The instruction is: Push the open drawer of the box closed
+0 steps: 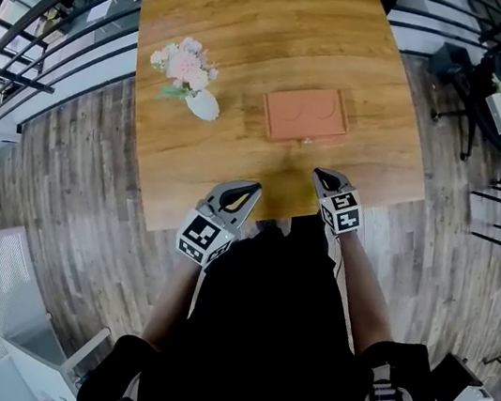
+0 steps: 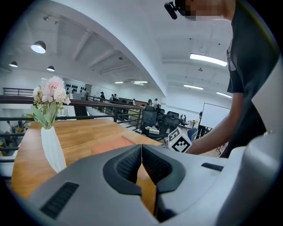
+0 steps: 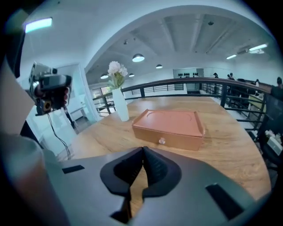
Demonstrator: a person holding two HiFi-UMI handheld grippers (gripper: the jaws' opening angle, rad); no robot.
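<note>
Head view: A person stands at the near edge of a wooden table [image 1: 259, 34], a left gripper [image 1: 253, 188] and a right gripper [image 1: 320, 174] held just over that edge. A flat orange box [image 1: 306, 115] lies mid-table ahead of the right gripper, apart from both tools. To its left, a white vase [image 1: 202, 105] holds pink and white flowers [image 1: 186, 64].

Left gripper view: The left gripper [image 2: 141, 148] has its jaws pressed together, tips meeting on nothing. The vase [image 2: 52, 150] carries its flowers [image 2: 51, 95] at left; a corner of the box [image 2: 112, 146] shows beyond the jaws.

Right gripper view: The right gripper [image 3: 143, 150] is likewise pressed together and empty. The box [image 3: 170, 128] sits ahead, its drawer front flush with the body, a small clear knob [image 3: 162, 141] facing the camera; its contents are unseen.
</note>
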